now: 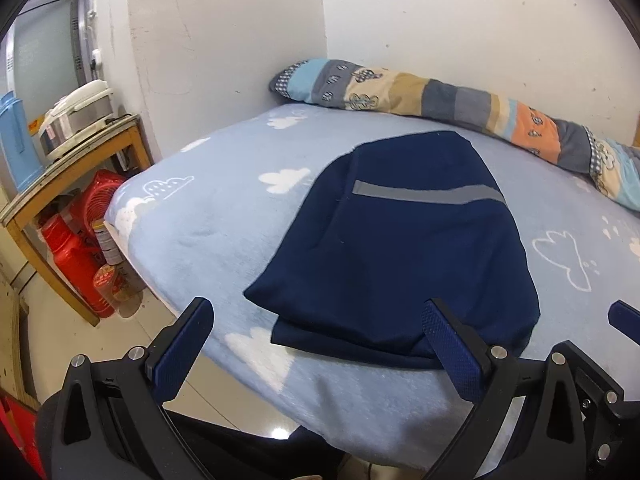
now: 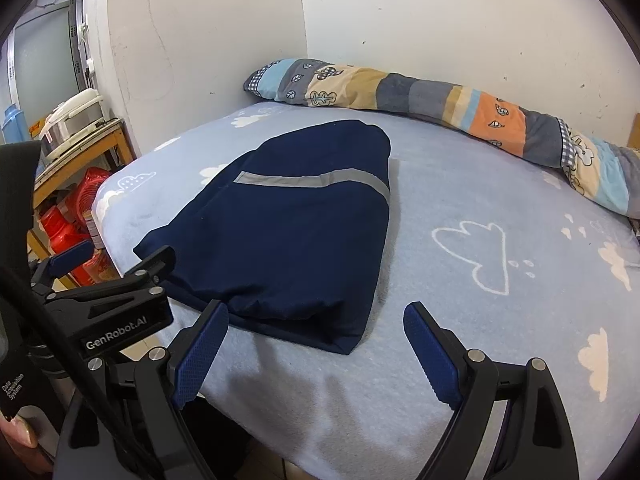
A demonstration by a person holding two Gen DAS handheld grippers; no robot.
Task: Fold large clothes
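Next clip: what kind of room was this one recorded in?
Probably a small bedroom that doubles as living space: a bed with a cloud-print sheet fills the view, a patchwork pillow lies along the wall, and a rice cooker sits on a wooden side table.

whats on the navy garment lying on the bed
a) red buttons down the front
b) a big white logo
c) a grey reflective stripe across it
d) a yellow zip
c: the folded navy garment on the blue cloud-print bedsheet shows one grey stripe running across its upper part, and no logo, buttons or zip are visible.
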